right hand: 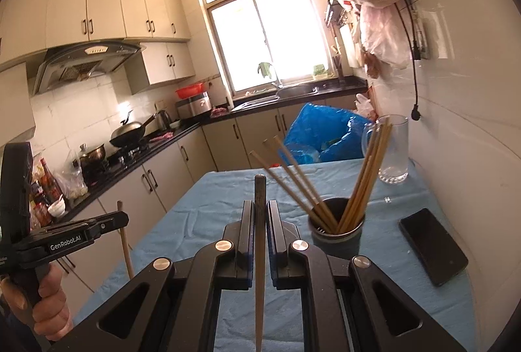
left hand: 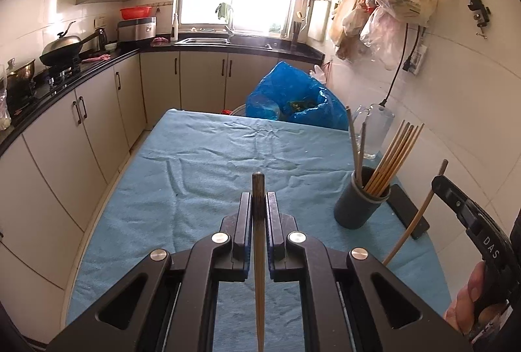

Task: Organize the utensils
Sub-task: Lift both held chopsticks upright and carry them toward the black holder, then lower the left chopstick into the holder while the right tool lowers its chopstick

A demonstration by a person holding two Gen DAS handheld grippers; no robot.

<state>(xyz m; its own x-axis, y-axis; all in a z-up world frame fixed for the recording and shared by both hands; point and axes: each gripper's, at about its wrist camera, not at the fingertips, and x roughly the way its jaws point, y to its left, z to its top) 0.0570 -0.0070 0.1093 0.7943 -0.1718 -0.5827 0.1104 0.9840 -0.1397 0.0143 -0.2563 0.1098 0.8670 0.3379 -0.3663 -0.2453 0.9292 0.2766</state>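
Blue cloth covers the tabletop (left hand: 195, 156), where a dark round holder (left hand: 361, 202) on the right side holds a bundle of wooden chopsticks (left hand: 394, 156). Just beyond it stands a clear glass mug (right hand: 394, 150), and a black phone (right hand: 433, 244) lies flat to its right. Each hand-held gripper, left (left hand: 259, 205) and right (right hand: 260, 215), is clamped on its own single chopstick (left hand: 259, 221) (right hand: 260, 221), raised above the cloth on the near side.
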